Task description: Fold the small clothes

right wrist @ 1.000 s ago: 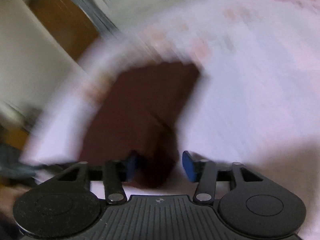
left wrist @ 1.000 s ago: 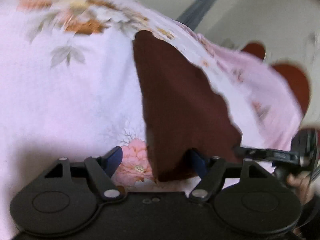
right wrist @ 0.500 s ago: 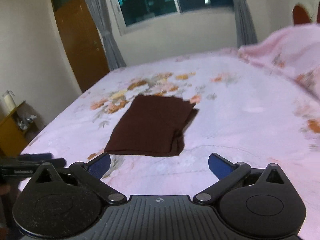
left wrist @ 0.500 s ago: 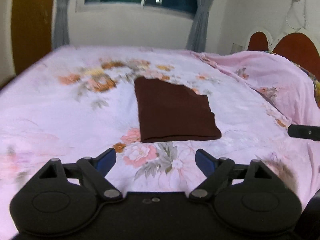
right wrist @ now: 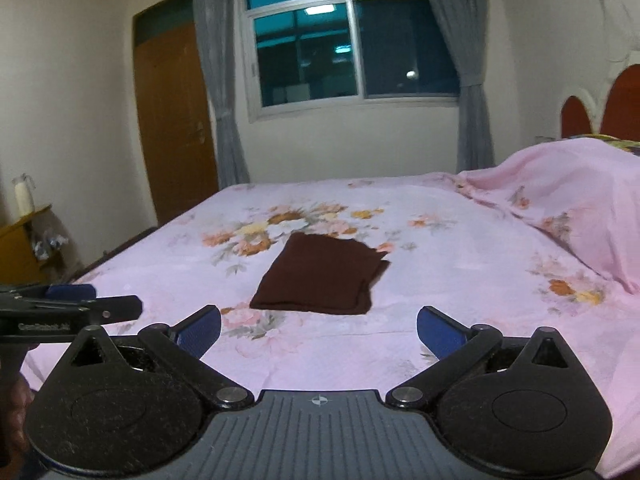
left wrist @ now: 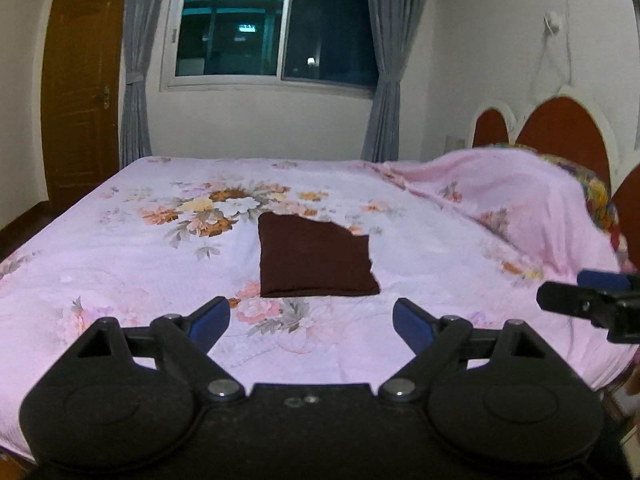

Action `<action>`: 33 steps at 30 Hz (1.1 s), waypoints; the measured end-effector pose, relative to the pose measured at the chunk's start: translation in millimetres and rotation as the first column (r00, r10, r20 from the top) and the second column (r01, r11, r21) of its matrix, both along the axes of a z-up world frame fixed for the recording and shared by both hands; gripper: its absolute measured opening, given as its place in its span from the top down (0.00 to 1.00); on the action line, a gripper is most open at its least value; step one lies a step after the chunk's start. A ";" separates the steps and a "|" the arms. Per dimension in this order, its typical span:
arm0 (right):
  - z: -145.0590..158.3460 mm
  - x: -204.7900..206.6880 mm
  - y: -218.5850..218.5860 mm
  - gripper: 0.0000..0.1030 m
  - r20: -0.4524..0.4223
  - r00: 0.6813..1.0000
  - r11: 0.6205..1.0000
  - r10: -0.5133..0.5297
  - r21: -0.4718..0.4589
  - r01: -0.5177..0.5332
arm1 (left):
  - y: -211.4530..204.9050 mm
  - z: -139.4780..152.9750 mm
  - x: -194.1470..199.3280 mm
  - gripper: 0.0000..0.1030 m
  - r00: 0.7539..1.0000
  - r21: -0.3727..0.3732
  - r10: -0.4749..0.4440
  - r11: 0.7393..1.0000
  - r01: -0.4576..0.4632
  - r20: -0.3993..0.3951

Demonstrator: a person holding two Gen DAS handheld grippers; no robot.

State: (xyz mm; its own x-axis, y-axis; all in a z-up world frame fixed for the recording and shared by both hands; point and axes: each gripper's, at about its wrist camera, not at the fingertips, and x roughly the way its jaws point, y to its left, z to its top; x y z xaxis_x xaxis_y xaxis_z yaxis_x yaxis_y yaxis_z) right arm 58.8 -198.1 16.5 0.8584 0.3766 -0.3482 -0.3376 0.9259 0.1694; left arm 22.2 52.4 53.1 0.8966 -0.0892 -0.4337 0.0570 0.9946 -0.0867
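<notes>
Cloth (left wrist: 316, 258) folded flat on bed (left wrist: 120, 264), beyond both spread grippers.

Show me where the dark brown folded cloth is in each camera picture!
Left wrist view: the dark brown folded cloth lies at the picture's middle on the pink flowered bedsheet, beyond the open left gripper.
Right wrist view: the cloth lies at the middle, slanted, beyond the open right gripper.
Shared landmark: the window with grey curtains behind the bed.
</notes>
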 end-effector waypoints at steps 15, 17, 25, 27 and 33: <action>28.5 -37.5 -10.6 0.00 0.088 0.996 0.999 -0.033 -0.021 0.035 | -27.4 21.6 -38.2 0.13 0.993 0.011 -0.062 0.998 0.061 0.097; 30.4 -37.4 -11.5 0.00 0.095 0.995 0.999 -0.035 -0.020 0.037 | -27.0 20.4 -36.6 0.13 0.993 0.016 -0.062 0.998 0.061 0.096; 30.0 -38.0 -15.3 0.00 0.100 0.994 0.999 -0.034 -0.023 0.036 | -24.1 19.2 -35.5 0.13 0.994 0.005 -0.055 0.999 0.054 0.096; 31.3 -39.3 -16.8 0.00 0.105 0.994 0.999 -0.038 -0.022 0.040 | -23.6 19.2 -35.1 0.13 0.994 0.006 -0.057 0.998 0.057 0.094; 34.4 -42.1 -18.8 0.00 0.112 0.993 0.999 -0.037 -0.026 0.040 | -25.2 19.7 -37.9 0.13 0.992 0.015 -0.071 0.997 0.070 0.100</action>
State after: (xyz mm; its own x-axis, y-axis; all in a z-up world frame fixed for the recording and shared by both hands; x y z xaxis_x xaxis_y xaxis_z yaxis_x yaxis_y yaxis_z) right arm 16.7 -217.0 50.8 0.9062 0.3341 -0.2593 -0.3169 0.9424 0.1068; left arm -15.6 27.2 72.8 0.9272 -0.1496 -0.3433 0.1352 0.9886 -0.0658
